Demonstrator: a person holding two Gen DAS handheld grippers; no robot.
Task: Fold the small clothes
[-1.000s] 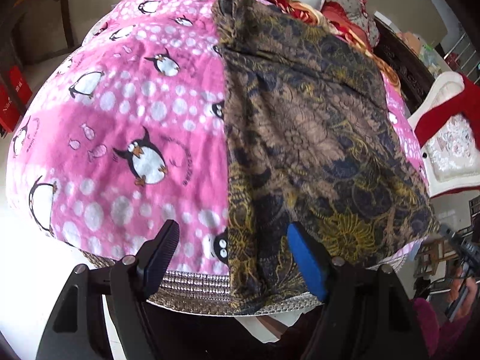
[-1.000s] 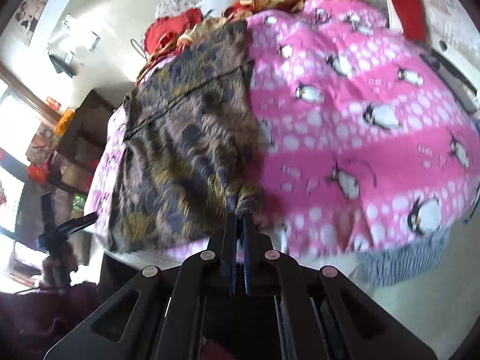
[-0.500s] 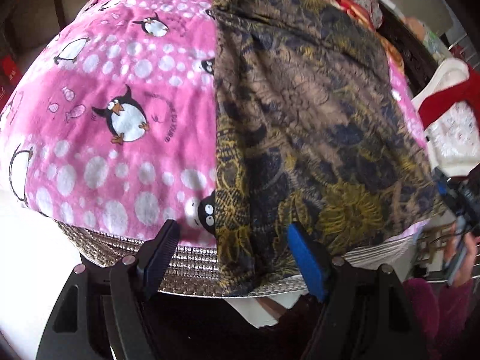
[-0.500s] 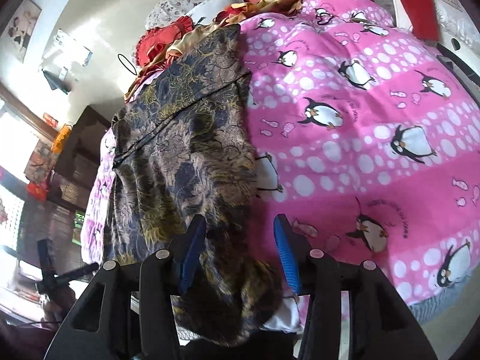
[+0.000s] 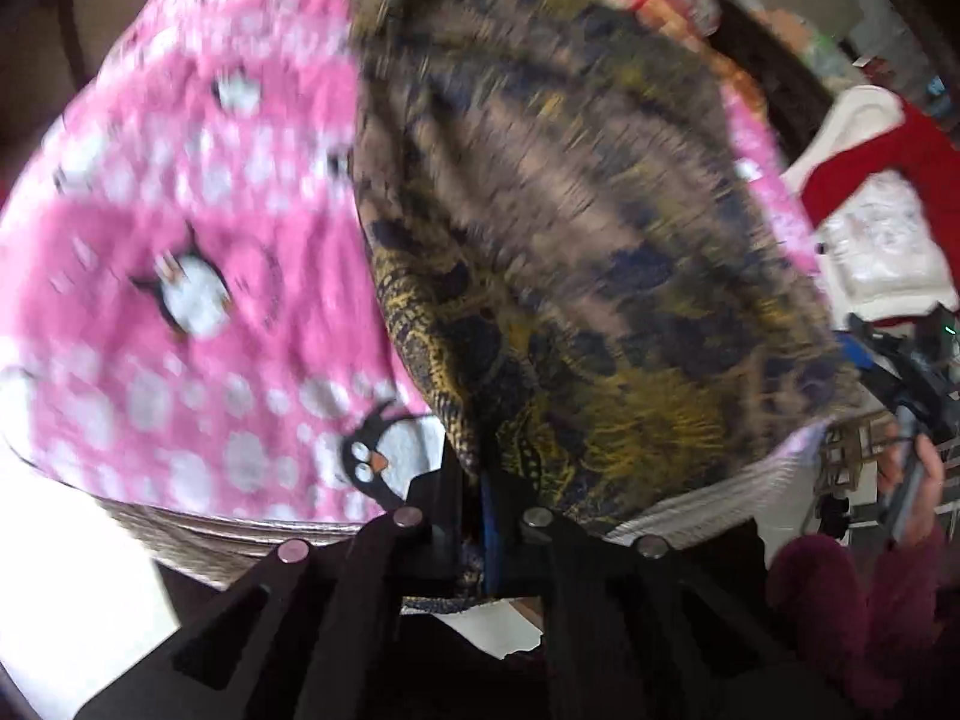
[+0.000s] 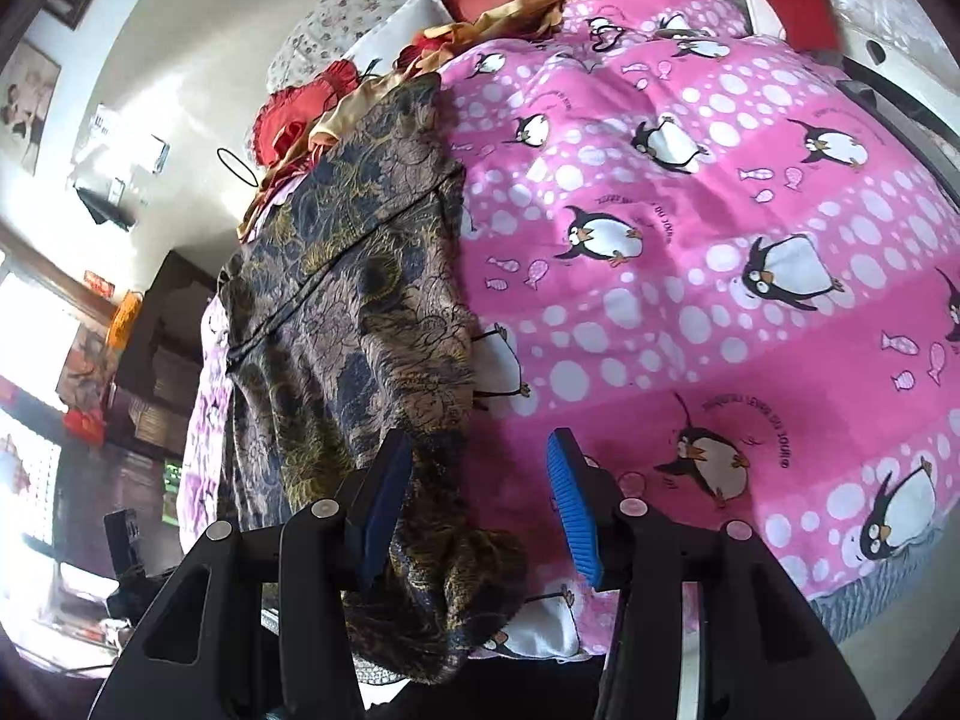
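Note:
A brown, navy and gold patterned garment (image 5: 576, 228) lies lengthwise on the pink penguin blanket (image 5: 180, 228). My left gripper (image 5: 477, 480) is shut on the garment's near hem, at its left corner; this view is blurred by motion. In the right wrist view the same garment (image 6: 354, 312) runs along the blanket's (image 6: 690, 276) left side. My right gripper (image 6: 480, 492) is open, its blue pads either side of the garment's near right edge, with loose cloth bunched below the left finger (image 6: 384, 498).
Red and gold bedding with pillows (image 6: 516, 6) is piled at the bed's far end. A dark cabinet (image 6: 162, 324) stands left of the bed. A white and red chair (image 5: 882, 192) stands to the right. The blanket's near edge (image 5: 198, 528) drops off close to the grippers.
My left gripper has closed on the garment's near hem and is moving, blurring its view. My right gripper was shut a second ago, opened, and now stays open by the garment's edge.

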